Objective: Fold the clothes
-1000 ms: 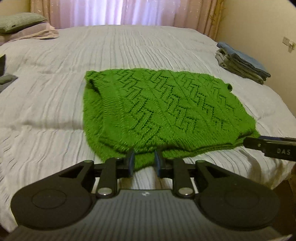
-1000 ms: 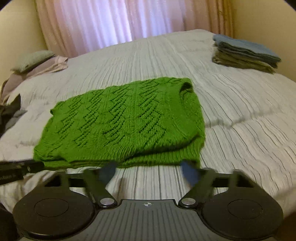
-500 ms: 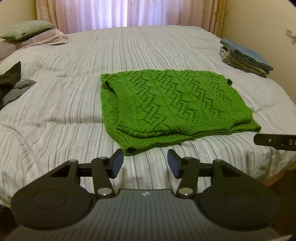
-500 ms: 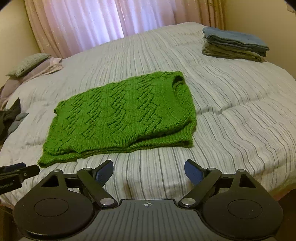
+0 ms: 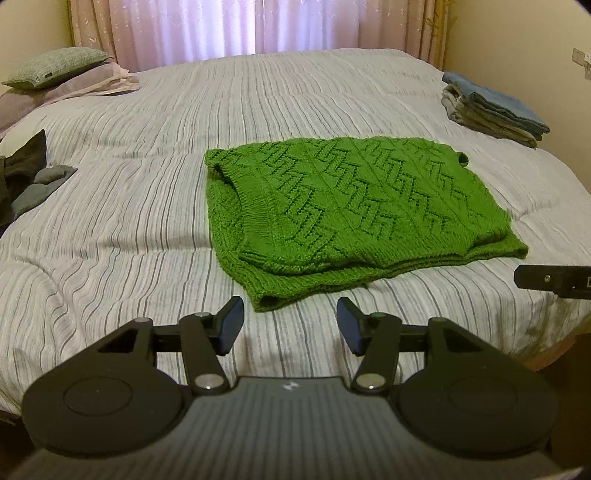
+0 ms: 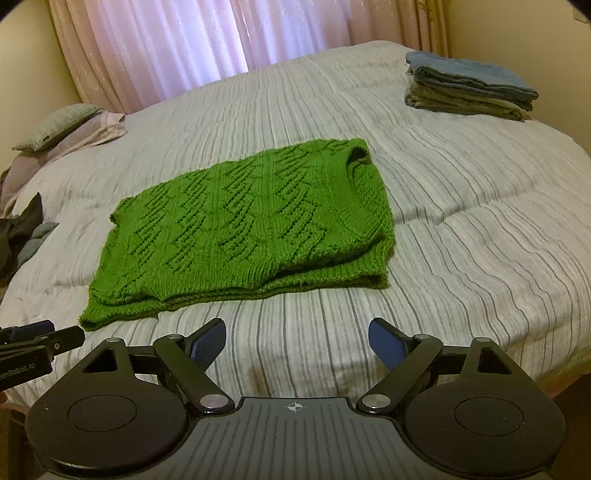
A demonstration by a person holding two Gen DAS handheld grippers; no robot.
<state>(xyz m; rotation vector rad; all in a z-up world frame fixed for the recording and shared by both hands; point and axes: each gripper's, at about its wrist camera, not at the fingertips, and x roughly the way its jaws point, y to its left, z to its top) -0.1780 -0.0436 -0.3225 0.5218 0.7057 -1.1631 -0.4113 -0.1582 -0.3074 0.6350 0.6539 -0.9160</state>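
Striped bed (image 5: 110, 229); green knit sweater (image 5: 351, 206) folded, soft, floppy. My left tongs (image 5: 288, 325) opening, my right tongs (image 6: 297, 343) released, both empty. Pinch thick near corners.

Sweater (image 5: 347, 214) flat on bed (image 5: 147, 206), folded, roughly mid-bed near front edge. Stack of folded clothes (image 5: 491, 110) far right, well apart from sweater. Pillows (image 5: 55, 70) back left by curtain (image 5: 236, 26). Loose clothes pile (image 5: 26, 177) at left edge. Left gripper (image 5: 290, 325) and right gripper (image 6: 297, 345) both just before sweater's near edge, over bare bedding.
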